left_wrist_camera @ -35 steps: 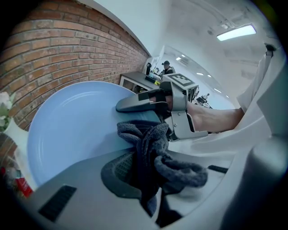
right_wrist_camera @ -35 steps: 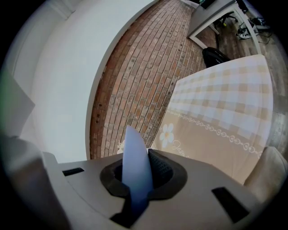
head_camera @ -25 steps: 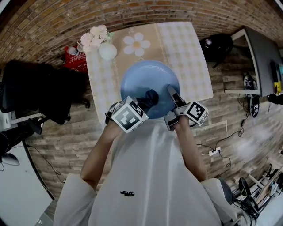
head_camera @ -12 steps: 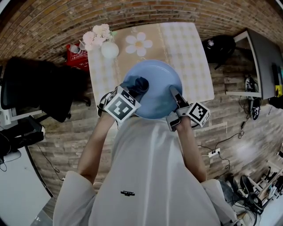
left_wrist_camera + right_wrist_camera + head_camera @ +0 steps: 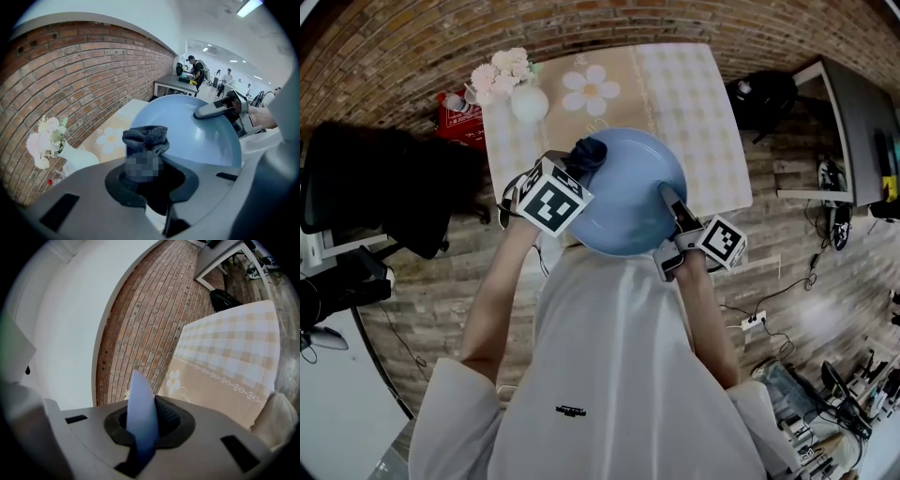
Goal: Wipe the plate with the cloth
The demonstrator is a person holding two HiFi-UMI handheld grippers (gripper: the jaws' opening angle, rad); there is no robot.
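Observation:
A light blue plate (image 5: 628,197) is held up above the table, tilted, with my right gripper (image 5: 673,208) shut on its right rim; in the right gripper view the plate's edge (image 5: 140,416) stands clamped between the jaws. My left gripper (image 5: 577,165) is shut on a dark blue cloth (image 5: 587,153) that presses against the plate's upper left rim. In the left gripper view the bunched cloth (image 5: 145,139) sticks out of the jaws against the plate (image 5: 197,136), and the right gripper's finger (image 5: 213,108) shows on the far rim.
Under the plate is a table with a beige checked cloth (image 5: 684,94) that bears a daisy print (image 5: 588,89). A white vase of pale flowers (image 5: 525,98) stands at its far left corner. A black office chair (image 5: 375,192) is to the left, on a brick-patterned floor.
My left gripper has carried the cloth from the plate's middle up and left to its upper left rim. The right gripper and plate have barely shifted.

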